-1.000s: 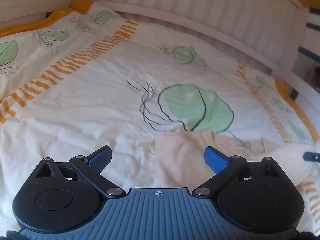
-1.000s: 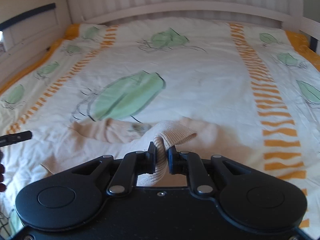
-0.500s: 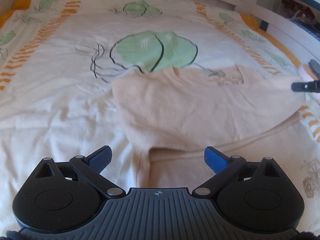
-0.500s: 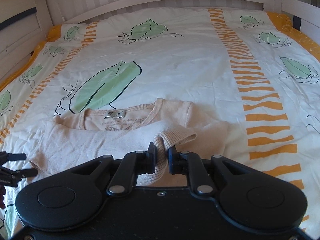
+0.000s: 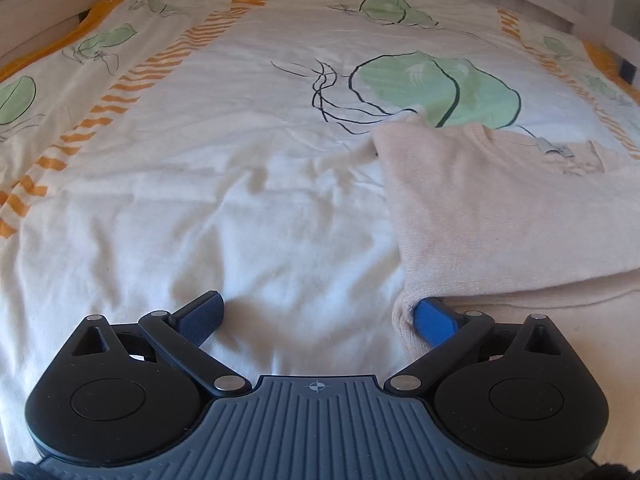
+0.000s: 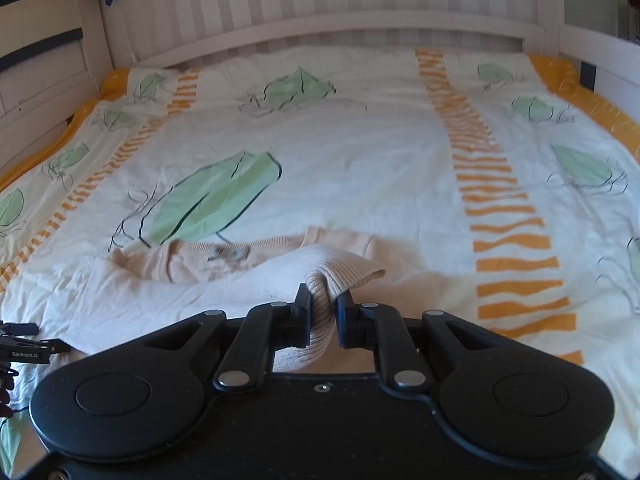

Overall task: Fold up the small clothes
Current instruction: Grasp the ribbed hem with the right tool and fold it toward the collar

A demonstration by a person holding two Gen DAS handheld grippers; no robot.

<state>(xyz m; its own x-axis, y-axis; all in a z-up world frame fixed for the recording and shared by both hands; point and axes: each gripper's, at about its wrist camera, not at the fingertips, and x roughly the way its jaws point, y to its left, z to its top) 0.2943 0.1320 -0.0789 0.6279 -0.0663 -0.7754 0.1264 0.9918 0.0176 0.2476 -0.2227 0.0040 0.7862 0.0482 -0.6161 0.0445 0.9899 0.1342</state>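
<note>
One soft, floppy sweater [image 5: 500, 208] lies flat; right gripper [image 6: 323, 312] pinches its cuff, left gripper [image 5: 316, 316] gapes wide near its side edge.

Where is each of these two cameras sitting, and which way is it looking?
Left wrist view: sits on the left gripper, looking down along its open blue-padded fingers at the bedcover and the beige sweater; the right-hand pad touches the sweater's edge.
Right wrist view: sits on the right gripper, facing the slatted headboard; its fingers are shut on a ribbed sweater cuff. The other gripper's tip peeks in at left.
Shared: the same sweater, its neck label and the leaf-print bedcover.
</note>
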